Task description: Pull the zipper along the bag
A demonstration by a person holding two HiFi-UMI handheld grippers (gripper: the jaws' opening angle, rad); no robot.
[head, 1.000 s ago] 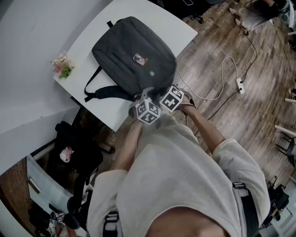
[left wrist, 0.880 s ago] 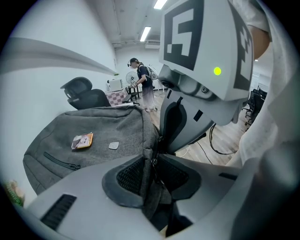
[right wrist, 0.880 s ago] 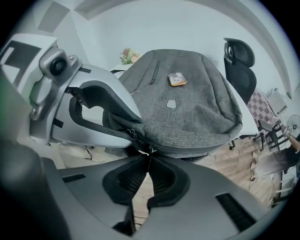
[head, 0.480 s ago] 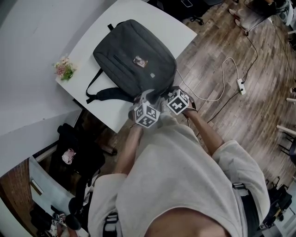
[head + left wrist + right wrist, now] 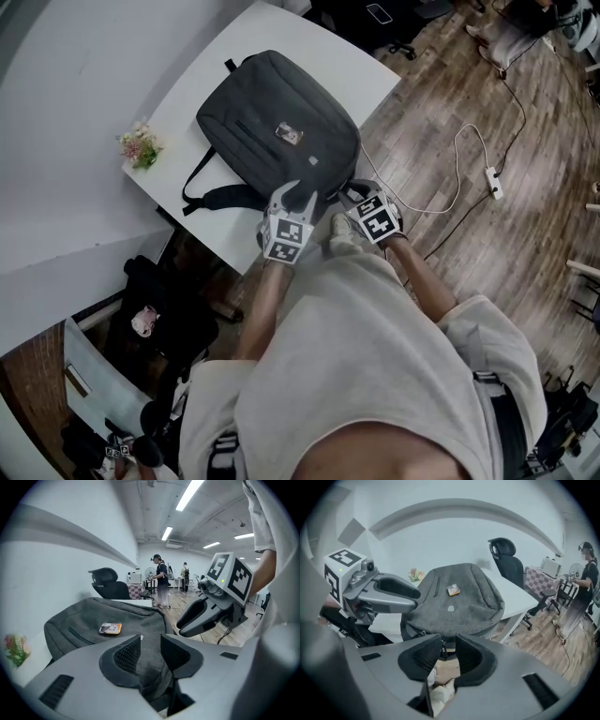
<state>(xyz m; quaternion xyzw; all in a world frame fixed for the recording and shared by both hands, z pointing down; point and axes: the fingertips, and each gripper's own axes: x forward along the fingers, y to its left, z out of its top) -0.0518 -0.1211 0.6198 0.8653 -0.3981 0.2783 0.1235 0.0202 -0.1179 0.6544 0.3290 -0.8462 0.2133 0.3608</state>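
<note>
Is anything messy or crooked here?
A little. The backpack lies slanted on the white table, its near end poking past the edge. One shoulder strap sprawls loose beside it. A white cord snakes across the floor. Nothing looks spilled or broken.

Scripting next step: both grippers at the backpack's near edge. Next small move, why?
Probably draw the left gripper back off the backpack: its jaws are opening with fabric between them, and the right gripper is opening too, gripping nothing.

The person wears a pale beige short-sleeved shirt [image 5: 356,375] and dark shoulder straps [image 5: 506,427]. The grey left hand-held gripper [image 5: 295,195] and right hand-held gripper [image 5: 349,191] each bear a black-and-white marker cube.
</note>
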